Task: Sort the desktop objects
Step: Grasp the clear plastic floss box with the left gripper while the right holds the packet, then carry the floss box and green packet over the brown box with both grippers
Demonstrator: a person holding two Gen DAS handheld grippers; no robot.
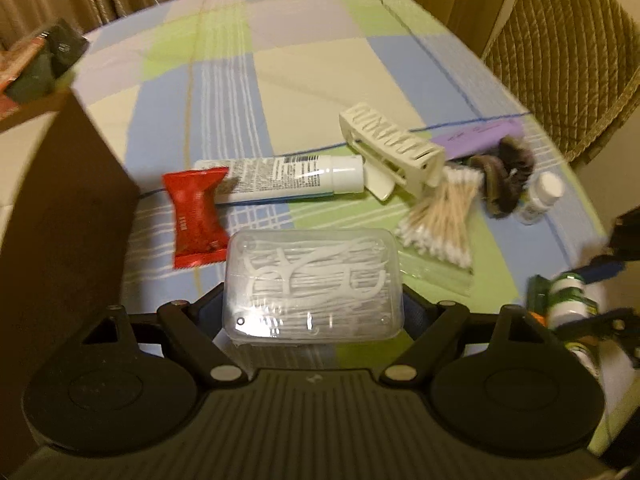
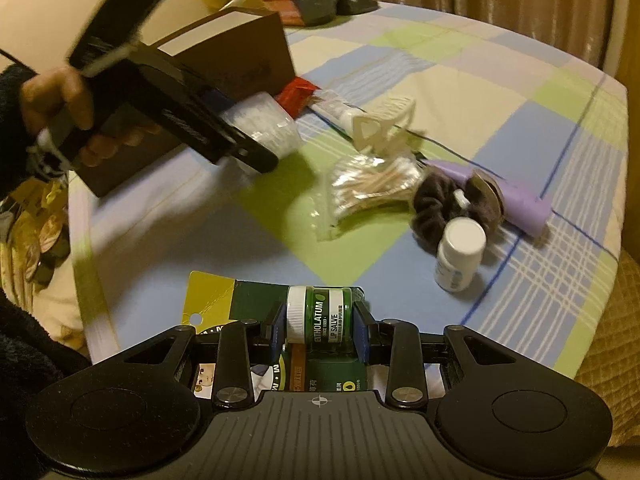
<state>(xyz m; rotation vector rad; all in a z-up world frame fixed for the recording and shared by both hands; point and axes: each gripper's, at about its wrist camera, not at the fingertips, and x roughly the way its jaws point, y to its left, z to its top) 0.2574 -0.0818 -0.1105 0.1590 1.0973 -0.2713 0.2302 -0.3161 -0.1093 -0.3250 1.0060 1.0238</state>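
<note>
My left gripper (image 1: 314,304) is shut on a clear plastic box of floss picks (image 1: 312,284), held above the table; the right wrist view shows that box (image 2: 268,128) in the gripper held by a hand (image 2: 56,96). My right gripper (image 2: 320,328) is shut on a green lip salve jar (image 2: 320,318) fixed to its green and yellow card (image 2: 212,296). On the checked cloth lie a red packet (image 1: 196,216), a white tube (image 1: 288,178), a cream hair claw (image 1: 390,146), bagged cotton swabs (image 1: 440,216), a dark scrunchie (image 2: 436,208), a small white bottle (image 2: 460,256) and a purple tube (image 2: 520,200).
A brown box (image 1: 60,216) stands at the table's left edge, close beside my left gripper. Dark containers (image 2: 316,4) and cartons sit at the far corner. A quilted chair (image 1: 568,52) stands past the right edge. Curtains hang behind the table.
</note>
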